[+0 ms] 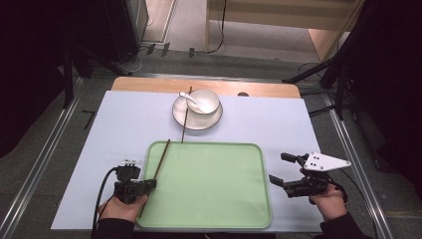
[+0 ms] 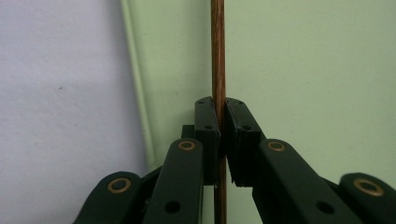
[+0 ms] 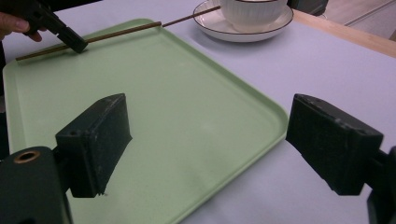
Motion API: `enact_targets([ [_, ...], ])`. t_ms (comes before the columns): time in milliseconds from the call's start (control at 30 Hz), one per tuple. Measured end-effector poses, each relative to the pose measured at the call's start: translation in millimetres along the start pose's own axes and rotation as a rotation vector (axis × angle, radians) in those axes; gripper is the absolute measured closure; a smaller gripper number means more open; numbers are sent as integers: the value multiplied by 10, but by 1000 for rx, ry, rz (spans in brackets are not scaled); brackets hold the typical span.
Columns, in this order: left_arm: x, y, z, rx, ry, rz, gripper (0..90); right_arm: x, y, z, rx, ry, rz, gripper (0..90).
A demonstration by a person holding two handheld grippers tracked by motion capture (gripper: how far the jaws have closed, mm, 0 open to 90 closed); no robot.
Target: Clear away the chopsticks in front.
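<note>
A thin brown chopstick (image 1: 160, 159) is pinched between the closed jaws of the left claw (image 1: 149, 184), held by a hand at about seven o'clock on the tabletop (image 1: 124, 124), as seen from the high view. In the left claw's own view, the chopstick (image 2: 218, 56) is seen clamped tight between the two black pads (image 2: 207, 126), running straight up from them over the pale green tray (image 2: 303, 70), just beside its left rim. From above, the stick is seen slanting along the tray's (image 1: 214, 199) left edge, its far tip reaching past the tray's far left corner toward eleven o'clock. A second chopstick (image 1: 185, 117) is laid across a white saucer (image 1: 186, 122) at twelve o'clock, beyond the tray, its near end coming close to the tray's far rim. A white bowl (image 1: 205, 101) is set on the saucer, with a white spoon (image 1: 189, 99) resting in it. The right claw (image 1: 279, 170) is held by the other hand at about four o'clock, just off the tray's right edge, its jaws spread wide with nothing gripped between them. In the right claw's view, the tray's (image 3: 187, 116) near corner is framed between the parted pads (image 3: 100, 140), and the left claw (image 3: 70, 39) with its chopstick (image 3: 121, 32) is seen at the tray's far side.
</note>
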State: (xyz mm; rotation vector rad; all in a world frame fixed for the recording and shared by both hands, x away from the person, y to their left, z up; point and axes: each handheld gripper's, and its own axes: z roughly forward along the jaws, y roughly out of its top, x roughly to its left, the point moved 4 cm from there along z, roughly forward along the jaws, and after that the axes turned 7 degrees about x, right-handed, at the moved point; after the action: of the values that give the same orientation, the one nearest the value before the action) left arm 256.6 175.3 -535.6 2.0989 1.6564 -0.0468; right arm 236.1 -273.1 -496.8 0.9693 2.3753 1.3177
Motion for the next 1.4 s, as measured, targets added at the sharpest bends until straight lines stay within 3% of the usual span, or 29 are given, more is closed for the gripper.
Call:
enact_targets([
  [167,9,-42,-20,1,1,-18,852,-2,-5,-6,0,0,0,142],
  [500,-33,-36,-7,-11,-5,11,775,3,-3,-6,3,-1,-3,142],
  [667,-25,23,-38,-12,-65,20,651,4,-7,-7,-1,0,-2,142],
  [767,-28,121,-110,-58,-151,66,529,2,-11,-10,0,-2,-5,142],
  [800,-24,156,-138,-72,-159,88,504,3,-15,-10,3,-2,-3,142],
  [967,11,352,-186,-124,-156,185,391,6,-23,-6,9,-9,5,142],
  [1233,-10,835,-232,-132,-190,258,344,-4,-34,-7,10,-13,10,142],
  [1400,-63,1180,-148,-121,-196,282,323,-3,-39,-14,9,-13,9,142],
])
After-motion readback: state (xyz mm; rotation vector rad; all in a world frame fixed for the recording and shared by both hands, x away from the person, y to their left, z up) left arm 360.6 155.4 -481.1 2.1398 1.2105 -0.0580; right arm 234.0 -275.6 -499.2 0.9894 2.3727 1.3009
